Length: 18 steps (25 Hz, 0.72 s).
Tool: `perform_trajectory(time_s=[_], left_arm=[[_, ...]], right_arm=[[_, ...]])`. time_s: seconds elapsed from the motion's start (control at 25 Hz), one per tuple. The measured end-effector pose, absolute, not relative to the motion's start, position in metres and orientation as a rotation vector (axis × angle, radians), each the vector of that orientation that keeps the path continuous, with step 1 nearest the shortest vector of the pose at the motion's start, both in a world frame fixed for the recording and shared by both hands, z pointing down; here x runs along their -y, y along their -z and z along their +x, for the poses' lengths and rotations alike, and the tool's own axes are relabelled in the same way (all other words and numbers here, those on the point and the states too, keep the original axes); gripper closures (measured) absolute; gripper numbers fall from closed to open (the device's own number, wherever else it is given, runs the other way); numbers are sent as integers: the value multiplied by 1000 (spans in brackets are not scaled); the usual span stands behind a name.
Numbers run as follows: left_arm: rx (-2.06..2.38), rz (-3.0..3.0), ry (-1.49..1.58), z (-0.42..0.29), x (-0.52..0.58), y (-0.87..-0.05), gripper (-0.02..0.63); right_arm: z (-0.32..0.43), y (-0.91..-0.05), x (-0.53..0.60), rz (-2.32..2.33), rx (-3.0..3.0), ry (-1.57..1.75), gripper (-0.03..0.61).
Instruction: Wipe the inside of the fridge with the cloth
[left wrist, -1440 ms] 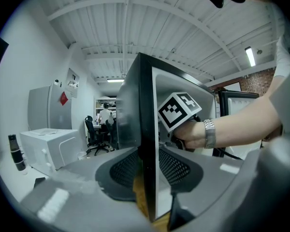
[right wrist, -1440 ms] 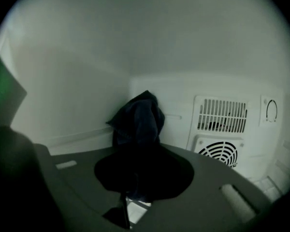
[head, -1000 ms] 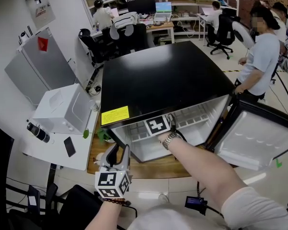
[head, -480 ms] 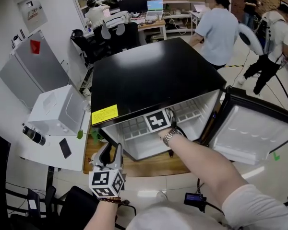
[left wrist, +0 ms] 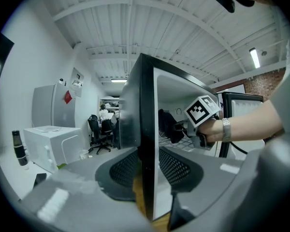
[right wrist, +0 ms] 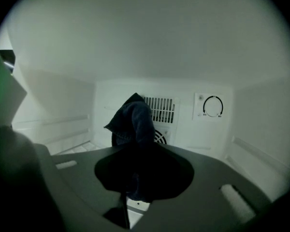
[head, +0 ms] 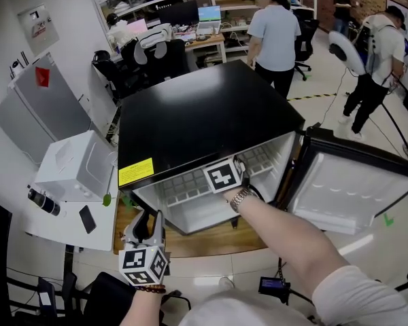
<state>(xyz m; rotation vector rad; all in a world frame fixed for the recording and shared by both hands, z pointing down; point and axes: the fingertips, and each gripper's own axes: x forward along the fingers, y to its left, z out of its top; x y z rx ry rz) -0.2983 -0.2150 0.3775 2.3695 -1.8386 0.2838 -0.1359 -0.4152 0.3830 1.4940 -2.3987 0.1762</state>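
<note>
Beside the fridge's near left corner, the left gripper (head: 151,220) hangs with its jaws apart and nothing clamped; the cabinet's black front edge only lines up with the gap, clear of both pads. Right of it stands the black-topped fridge (head: 204,117), and the right gripper (right wrist: 140,151) reaches into its white interior, jaws closed on the dark blue cloth (right wrist: 133,122). The cloth bunches upward before the far wall's vent grille (right wrist: 159,109), left of the dial (right wrist: 212,106), and the door (head: 347,195) stands swung wide at the far right.
</note>
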Motion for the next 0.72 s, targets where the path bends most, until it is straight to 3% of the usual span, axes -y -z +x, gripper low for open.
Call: perform_trajectory(time_s=[0.72], left_arm=[[1865, 2342, -269, -297, 215, -376, 477]], right_arm=[[-67, -382, 425, 1649, 2272, -185, 502]])
